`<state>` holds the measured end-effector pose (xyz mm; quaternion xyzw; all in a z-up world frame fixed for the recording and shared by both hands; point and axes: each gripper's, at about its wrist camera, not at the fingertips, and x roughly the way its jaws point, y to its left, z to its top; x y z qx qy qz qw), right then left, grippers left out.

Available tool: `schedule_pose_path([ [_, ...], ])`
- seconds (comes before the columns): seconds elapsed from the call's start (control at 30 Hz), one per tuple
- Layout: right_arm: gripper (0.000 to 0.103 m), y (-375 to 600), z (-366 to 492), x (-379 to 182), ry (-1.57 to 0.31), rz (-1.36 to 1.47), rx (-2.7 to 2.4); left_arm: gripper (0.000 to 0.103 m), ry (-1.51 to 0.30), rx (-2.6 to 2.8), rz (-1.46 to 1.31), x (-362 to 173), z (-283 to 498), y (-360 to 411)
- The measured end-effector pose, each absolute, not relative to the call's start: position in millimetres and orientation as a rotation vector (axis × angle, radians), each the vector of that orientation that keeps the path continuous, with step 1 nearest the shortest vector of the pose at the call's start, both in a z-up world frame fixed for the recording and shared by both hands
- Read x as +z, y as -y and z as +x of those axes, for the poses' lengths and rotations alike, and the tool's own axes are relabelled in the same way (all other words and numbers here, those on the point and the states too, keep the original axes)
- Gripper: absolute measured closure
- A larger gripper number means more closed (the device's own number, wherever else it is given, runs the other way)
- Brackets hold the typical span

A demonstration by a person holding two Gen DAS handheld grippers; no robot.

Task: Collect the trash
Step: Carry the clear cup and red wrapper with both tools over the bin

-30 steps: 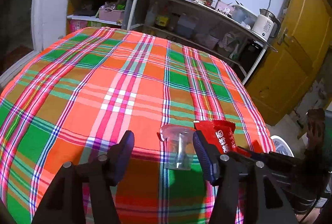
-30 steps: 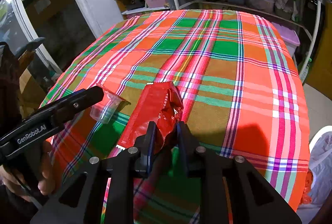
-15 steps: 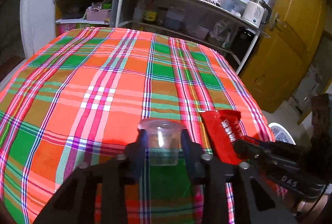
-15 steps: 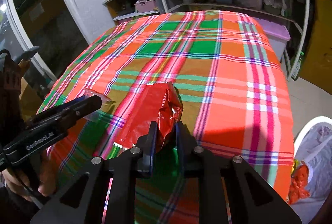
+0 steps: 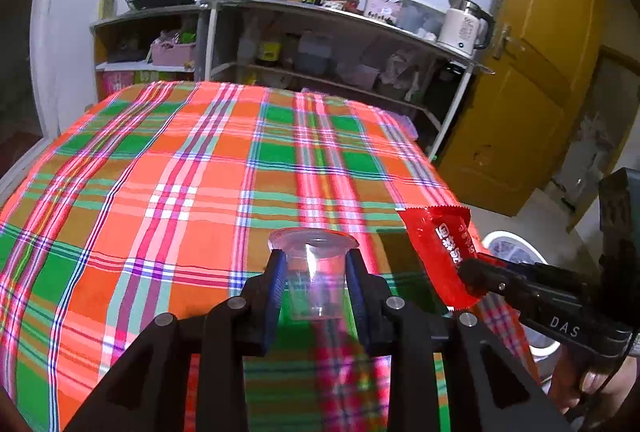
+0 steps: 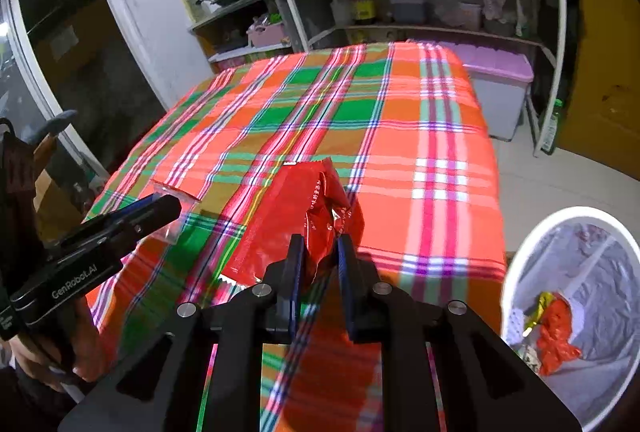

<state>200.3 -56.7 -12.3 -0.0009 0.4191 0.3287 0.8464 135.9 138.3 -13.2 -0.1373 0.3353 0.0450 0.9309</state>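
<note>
Above the near edge of the plaid tablecloth [image 5: 168, 184]: left gripper [image 5: 316, 272] clamped on a clear plastic cup [image 5: 316, 280], blue pads pressing its sides just under the flared rim, cup upright and clear of the cloth; right gripper [image 6: 319, 256] pinched narrow on a red snack wrapper [image 6: 296, 216], crumpled between the fingers, serrated end hanging down to the left, printed face seen from the left wrist view [image 5: 444, 252]; both items side by side, wrapper to the right of the cup, not touching. Beside the table's right corner, on the floor: white bin [image 6: 516, 272] lined with a pale bag, orange and yellow scraps inside [image 6: 554, 328]. Beyond the table: shelving with pots, a pan, bottles and a white kettle [image 5: 460, 26]; yellow door [image 5: 532, 72] at right.
</note>
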Motion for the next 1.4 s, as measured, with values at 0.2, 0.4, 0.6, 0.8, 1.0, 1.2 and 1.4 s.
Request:
schedule_pose_path([
  [0.2, 0.086, 85, 183, 6, -0.843, 0.022, 0.66, 0.072, -0.668, 0.053, -0.249, 3, 120, -110],
  [0.4, 0.086, 114, 165, 17, -0.812, 0.045, 0.628, 0.072, -0.651, 0.009, -0.225, 17, 107, -83],
  [0.6, 0.086, 140, 150, 28, -0.78, 0.063, 0.602, 0.072, -0.63, -0.026, -0.201, 31, 98, -57],
  [0.8, 0.086, 164, 142, 34, -0.759, 0.083, 0.563, 0.072, -0.627, -0.064, -0.182, 37, 96, -33],
  [1.0, 0.086, 185, 140, 34, -0.755, 0.101, 0.524, 0.072, -0.635, -0.103, -0.167, 37, 100, -12],
  [1.2, 0.086, 204, 140, 30, -0.756, 0.119, 0.491, 0.072, -0.649, -0.14, -0.152, 35, 107, 8],
  [1.4, 0.086, 221, 143, 25, -0.763, 0.141, 0.459, 0.072, -0.658, -0.171, -0.136, 32, 116, 28],
])
